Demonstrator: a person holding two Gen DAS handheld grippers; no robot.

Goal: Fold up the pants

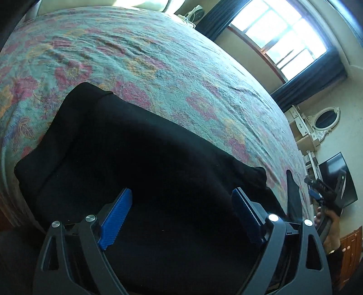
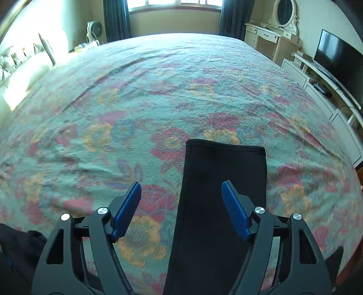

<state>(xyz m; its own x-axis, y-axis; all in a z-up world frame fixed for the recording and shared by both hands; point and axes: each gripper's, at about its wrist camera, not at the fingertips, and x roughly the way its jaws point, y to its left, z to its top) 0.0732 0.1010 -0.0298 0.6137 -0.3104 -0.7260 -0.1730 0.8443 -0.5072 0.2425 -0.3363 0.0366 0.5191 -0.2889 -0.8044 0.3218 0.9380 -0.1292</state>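
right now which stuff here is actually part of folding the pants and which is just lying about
Part of the job:
black pants
left gripper, open
right gripper, open
floral bedspread, the folding surface

Just lying about:
TV
vanity mirror
fan
pillows

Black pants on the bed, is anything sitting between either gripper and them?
Nothing visible. The left gripper hangs open right over the black pants, and the right gripper is open above a pant leg lying flat on the floral bedspread.
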